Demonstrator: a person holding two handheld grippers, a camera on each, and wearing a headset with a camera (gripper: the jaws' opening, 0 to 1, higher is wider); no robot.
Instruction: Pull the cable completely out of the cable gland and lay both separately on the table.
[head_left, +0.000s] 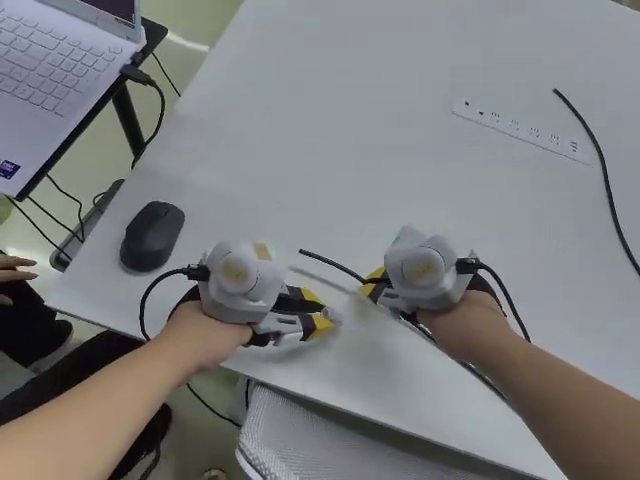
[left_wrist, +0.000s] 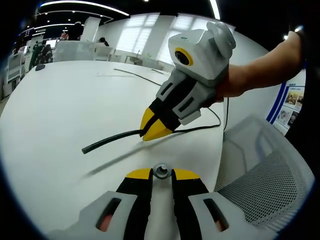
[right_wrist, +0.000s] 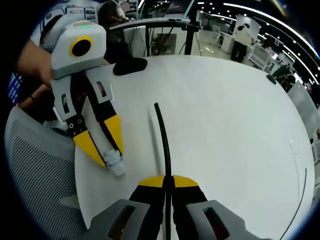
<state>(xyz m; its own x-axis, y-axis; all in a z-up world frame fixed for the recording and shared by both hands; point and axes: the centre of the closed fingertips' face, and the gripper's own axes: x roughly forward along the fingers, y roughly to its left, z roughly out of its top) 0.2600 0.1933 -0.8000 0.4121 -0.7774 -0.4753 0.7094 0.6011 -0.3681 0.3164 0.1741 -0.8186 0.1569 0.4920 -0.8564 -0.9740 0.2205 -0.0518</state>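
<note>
Left tool (left_wrist: 161, 176): clenched on the small cable gland (left_wrist: 160, 170), to the right of the mouse (head_left: 152, 232), close to the front edge of the table (head_left: 350, 120).
Right tool (right_wrist: 167, 181): clamped on the black cable (right_wrist: 163, 135), farther right of the mouse than the gland.
Cable: its free end points back toward the mouse and is apart from the gland. It seems to hover just above the table, though the fisheye makes that hard to judge.
Done: the cable looks fully out of the gland.
To do: both pieces are gripped, and neither is yet laid on the table, apart from the other.
</note>
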